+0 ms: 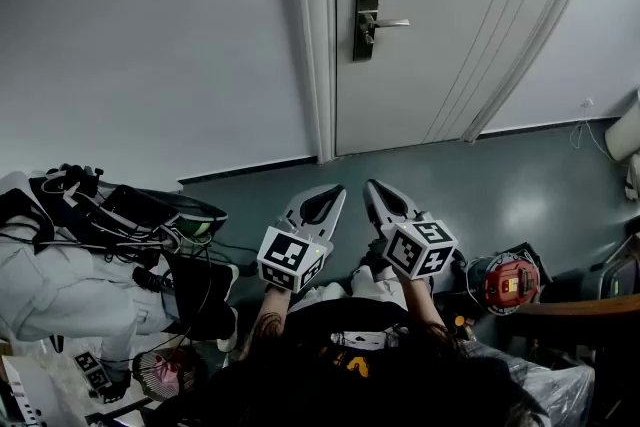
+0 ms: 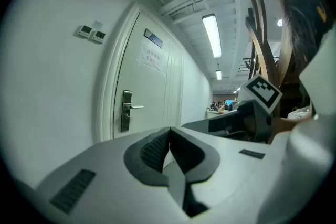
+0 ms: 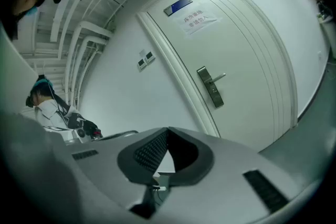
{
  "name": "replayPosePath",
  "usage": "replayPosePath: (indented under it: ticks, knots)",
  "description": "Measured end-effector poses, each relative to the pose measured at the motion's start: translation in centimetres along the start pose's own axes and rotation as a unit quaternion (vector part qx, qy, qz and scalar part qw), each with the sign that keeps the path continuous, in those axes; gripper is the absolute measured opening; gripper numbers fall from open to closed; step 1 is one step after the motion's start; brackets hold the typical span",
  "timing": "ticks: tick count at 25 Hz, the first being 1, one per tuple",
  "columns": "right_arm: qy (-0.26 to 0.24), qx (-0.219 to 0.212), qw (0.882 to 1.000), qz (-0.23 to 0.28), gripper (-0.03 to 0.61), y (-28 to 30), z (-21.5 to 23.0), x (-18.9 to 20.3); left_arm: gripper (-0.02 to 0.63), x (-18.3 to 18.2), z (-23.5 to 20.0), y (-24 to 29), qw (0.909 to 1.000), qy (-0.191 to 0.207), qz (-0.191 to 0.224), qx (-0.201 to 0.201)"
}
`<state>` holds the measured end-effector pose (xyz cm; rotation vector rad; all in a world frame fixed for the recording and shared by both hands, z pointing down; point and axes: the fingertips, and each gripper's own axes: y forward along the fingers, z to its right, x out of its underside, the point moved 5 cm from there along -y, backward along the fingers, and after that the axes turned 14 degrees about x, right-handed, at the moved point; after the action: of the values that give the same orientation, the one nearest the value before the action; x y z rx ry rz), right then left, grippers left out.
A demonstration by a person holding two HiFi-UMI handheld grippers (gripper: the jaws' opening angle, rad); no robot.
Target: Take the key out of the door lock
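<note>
The white door (image 1: 440, 35) is closed, with a metal lock plate and lever handle (image 1: 367, 20) on its left side. The same lock plate (image 2: 126, 110) shows in the left gripper view, and the lock plate (image 3: 211, 87) also shows in the right gripper view. The key is too small to make out. My left gripper (image 1: 333, 192) and right gripper (image 1: 373, 187) hover side by side low over the floor, well short of the door. Both are shut with nothing between the jaws, which meet at their tips in each gripper view: left gripper (image 2: 169, 131), right gripper (image 3: 168, 131).
A heap of white cloth, black cables and gear (image 1: 120, 225) lies at the left. A red device (image 1: 510, 282) and a wooden table edge (image 1: 570, 310) are at the right. Two wall switches (image 2: 90, 33) sit left of the door frame.
</note>
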<state>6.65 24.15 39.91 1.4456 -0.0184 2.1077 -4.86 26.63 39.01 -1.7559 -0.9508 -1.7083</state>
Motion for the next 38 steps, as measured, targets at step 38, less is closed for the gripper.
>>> replayPosePath:
  ticks: [38]
  knots:
    - [0.035,-0.033,0.999,-0.010,0.006,26.7,11.4,-12.3,0.008,-2.1,-22.6,17.5,0.9977,-0.001,-0.049,-0.047]
